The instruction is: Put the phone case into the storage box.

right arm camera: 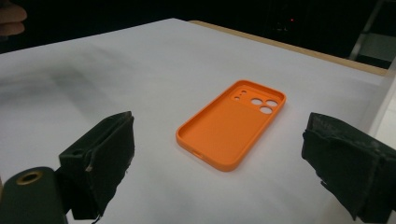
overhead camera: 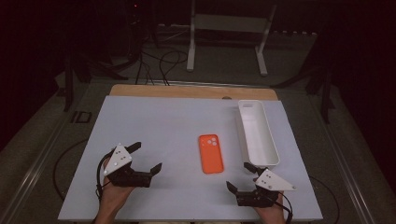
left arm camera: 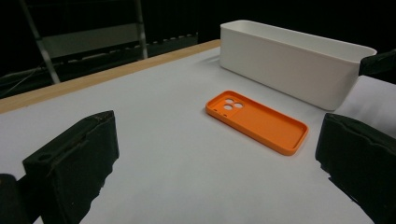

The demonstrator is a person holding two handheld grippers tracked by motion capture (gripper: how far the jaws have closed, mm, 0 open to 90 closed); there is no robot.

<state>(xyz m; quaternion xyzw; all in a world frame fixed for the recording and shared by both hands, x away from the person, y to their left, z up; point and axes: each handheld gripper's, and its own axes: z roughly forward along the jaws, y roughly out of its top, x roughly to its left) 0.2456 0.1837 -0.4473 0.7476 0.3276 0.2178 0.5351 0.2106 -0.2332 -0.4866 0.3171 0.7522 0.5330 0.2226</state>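
Observation:
An orange phone case [overhead camera: 211, 153] lies flat and hollow side up on the white table top [overhead camera: 163, 121], near its middle. It appears again as the orange case [left arm camera: 257, 121] in the left gripper view and the orange case [right arm camera: 232, 123] in the right gripper view. My left gripper [overhead camera: 147, 157] rests at the front left, open, jaws empty and pointing toward the case. At the front right, my right gripper [overhead camera: 239, 175] is open too, nothing between its jaws. Both stand apart from the case.
A long white bin [overhead camera: 257, 133], empty, stands right of the case; this white bin [left arm camera: 289, 60] also shows in the left gripper view. A wooden strip [overhead camera: 191, 91] edges the table's far side. Beyond it are cables and a white stand [overhead camera: 226, 32] on the floor.

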